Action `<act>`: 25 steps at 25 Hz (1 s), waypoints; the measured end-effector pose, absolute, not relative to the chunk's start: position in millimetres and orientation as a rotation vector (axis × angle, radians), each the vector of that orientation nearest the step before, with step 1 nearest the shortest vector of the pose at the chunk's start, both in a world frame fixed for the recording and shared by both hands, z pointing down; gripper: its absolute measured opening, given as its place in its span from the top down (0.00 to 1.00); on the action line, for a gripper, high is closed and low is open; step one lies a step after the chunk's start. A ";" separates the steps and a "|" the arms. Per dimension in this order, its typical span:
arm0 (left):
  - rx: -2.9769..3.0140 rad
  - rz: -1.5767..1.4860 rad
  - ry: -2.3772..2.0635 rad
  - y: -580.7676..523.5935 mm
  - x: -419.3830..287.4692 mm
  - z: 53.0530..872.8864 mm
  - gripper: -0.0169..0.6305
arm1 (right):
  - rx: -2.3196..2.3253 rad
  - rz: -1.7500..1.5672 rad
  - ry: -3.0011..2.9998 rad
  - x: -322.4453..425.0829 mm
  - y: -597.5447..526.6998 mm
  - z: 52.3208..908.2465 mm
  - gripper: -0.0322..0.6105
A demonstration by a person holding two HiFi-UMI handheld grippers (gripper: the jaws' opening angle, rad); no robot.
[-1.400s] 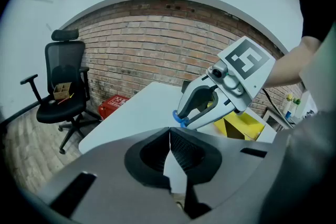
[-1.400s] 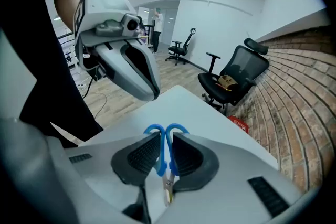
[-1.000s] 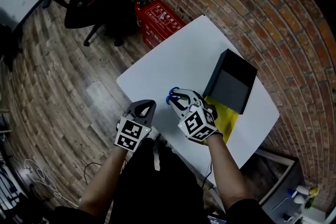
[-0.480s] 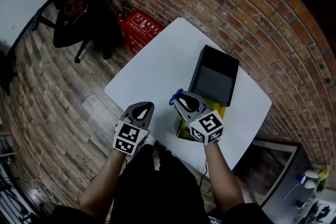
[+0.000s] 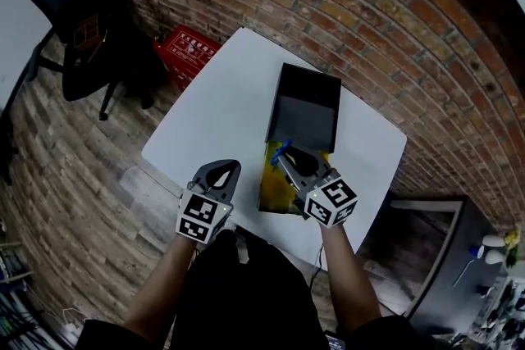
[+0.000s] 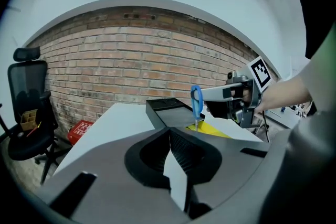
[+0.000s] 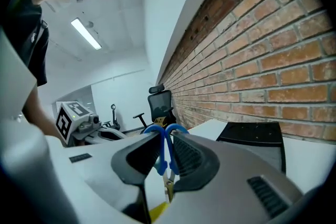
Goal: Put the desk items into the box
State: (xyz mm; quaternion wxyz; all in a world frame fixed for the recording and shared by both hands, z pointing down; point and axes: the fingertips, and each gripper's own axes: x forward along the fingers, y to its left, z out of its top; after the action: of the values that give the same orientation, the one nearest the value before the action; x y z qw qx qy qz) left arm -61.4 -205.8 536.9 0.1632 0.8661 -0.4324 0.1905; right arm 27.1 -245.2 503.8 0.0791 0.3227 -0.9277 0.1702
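White rectangular table stands against a red brick wall. An open black rectangular box sits at the far side of the table, and a flat yellow sheet-like item lies touching its near end. The right gripper is clamped on the blue-handled scissors: both handle loops are pinched between the jaws and the metal blades hang down. The scissors are in the air above the far end of the yellow item, just near of the box and not inside it. The left gripper is at the table's near edge, left of the yellow item, with its jaws pressed together and nothing in them. On the wood floor to the left are a red plastic case and a black office chair.
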 end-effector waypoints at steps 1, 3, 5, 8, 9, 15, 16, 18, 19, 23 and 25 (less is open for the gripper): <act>2.476 0.547 -1.220 -205.2 -56.1 537.4 0.95 | 0.978 0.510 -2.771 33.6 -243.9 503.9 0.81; 2.486 0.551 -1.194 -203.9 -45.4 538.5 0.95 | 1.002 0.521 -2.756 47.6 -241.3 506.7 0.81; 2.496 0.557 -1.168 -203.2 -36.1 540.4 0.95 | 1.020 0.539 -2.731 60.3 -238.6 513.3 0.81; 2.507 0.567 -1.131 -202.8 -24.9 544.8 0.95 | 1.022 0.564 -2.671 74.4 -231.8 529.2 0.81; 2.510 0.571 -1.121 -202.4 -21.7 546.5 0.95 | 1.018 0.572 -2.650 78.2 -228.7 534.6 0.81; 2.515 0.588 -1.075 -198.5 -10.2 555.1 0.95 | 0.945 0.562 -2.513 92.7 -210.2 561.2 0.81; 2.516 0.590 -1.069 -198.4 -8.7 556.2 0.95 | 0.920 0.553 -2.488 93.4 -207.5 565.9 0.81; 2.520 0.594 -1.057 -198.6 -5.4 558.1 0.95 | 0.862 0.537 -2.428 94.1 -201.6 577.3 0.81; 2.521 0.595 -1.052 -198.4 -3.8 558.8 0.95 | 0.827 0.532 -2.396 93.8 -198.2 583.8 0.81; 2.521 0.606 -1.031 -194.3 0.7 561.3 0.95 | 0.725 0.523 -2.301 87.3 -186.6 606.7 0.81; 2.519 0.615 -1.023 -191.8 0.3 563.2 0.95 | 0.702 0.525 -2.270 81.9 -185.3 614.3 0.81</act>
State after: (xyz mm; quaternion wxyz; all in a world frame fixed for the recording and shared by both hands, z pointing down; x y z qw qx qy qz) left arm 0.3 -191.8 563.2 0.1763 0.8895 -0.3614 0.2171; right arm 81.9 -185.3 614.3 0.3468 0.2705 -0.8750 0.2024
